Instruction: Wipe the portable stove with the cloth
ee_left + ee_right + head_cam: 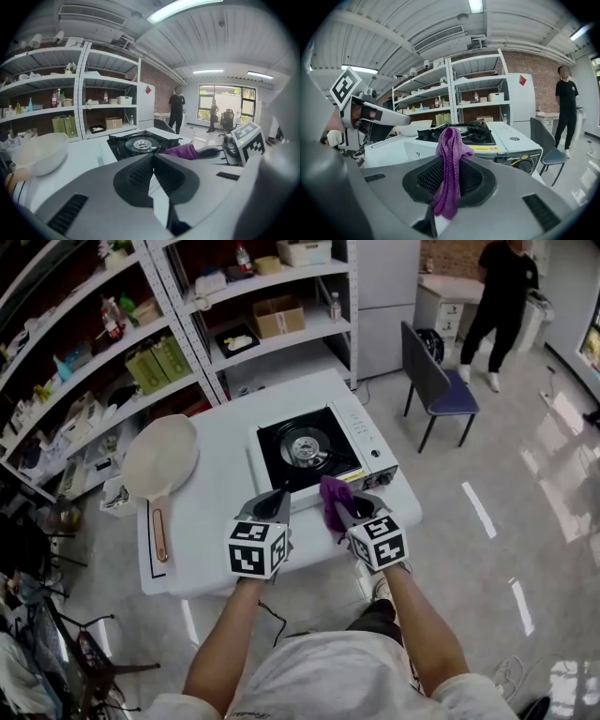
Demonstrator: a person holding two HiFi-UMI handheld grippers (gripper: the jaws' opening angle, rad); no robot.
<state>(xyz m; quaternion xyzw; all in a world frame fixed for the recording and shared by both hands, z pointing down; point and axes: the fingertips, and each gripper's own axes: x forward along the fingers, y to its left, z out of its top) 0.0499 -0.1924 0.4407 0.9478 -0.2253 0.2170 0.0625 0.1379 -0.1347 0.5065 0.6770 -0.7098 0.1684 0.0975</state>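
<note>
Cloth, pinched in right tongs, should drag flat across portable stove; left tongs sit pressed together.

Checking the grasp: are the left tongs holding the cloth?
No, the left tongs are shut and empty; the purple cloth hangs from the right tongs.

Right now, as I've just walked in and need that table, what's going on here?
A person holds a two-jaw gripper in each hand. The right gripper is shut on a purple knitted cloth, at the near edge of the white, black-topped portable stove. The left gripper is shut and empty beside it. A cream frying pan lies on the white table, left of the stove.
</note>
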